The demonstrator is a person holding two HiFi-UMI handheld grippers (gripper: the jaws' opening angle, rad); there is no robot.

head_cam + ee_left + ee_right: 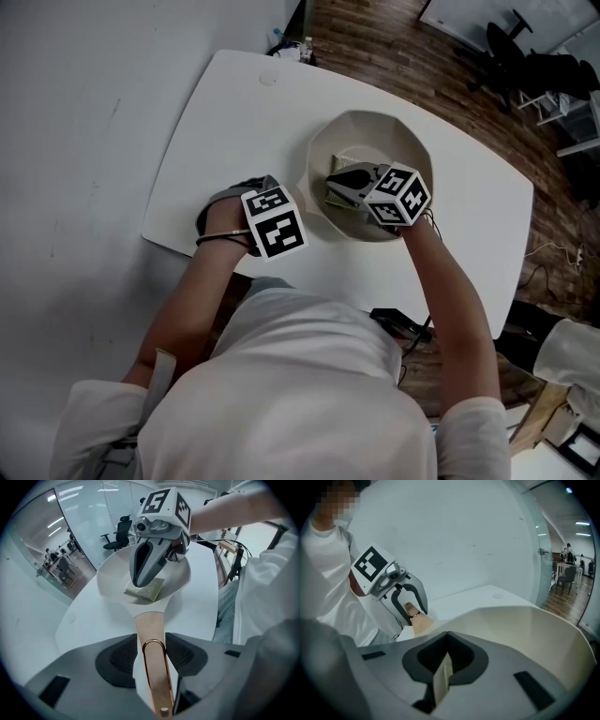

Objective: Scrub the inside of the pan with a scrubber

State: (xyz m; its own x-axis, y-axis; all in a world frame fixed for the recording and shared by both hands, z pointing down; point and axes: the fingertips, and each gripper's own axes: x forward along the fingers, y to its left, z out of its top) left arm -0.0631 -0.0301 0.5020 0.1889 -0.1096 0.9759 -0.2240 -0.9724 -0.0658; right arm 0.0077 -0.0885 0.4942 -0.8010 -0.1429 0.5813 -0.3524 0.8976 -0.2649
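The pan (pixel 375 131) is sitting on the white surface (pixel 234 122), its wooden handle (pixel 151 625) pointing toward 6 o'clock in the left gripper view. The left claw (pixel 150 656) is spread around that handle, with a sliver of gap showing. The right claw (pixel 140 581) is pinching the scrubber (pixel 152 592) inside the pan, at 12 o'clock from the handle.

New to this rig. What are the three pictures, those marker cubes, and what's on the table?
No robot: a person holds a two-jaw gripper in each hand; the marker cubes are part of them. One picture is from a head camera looking down; the other two from cameras on each gripper. On the white table sits a cream pan. The right gripper is shut on a scrubber inside it. The left gripper is open, the pan's handle between its jaws.
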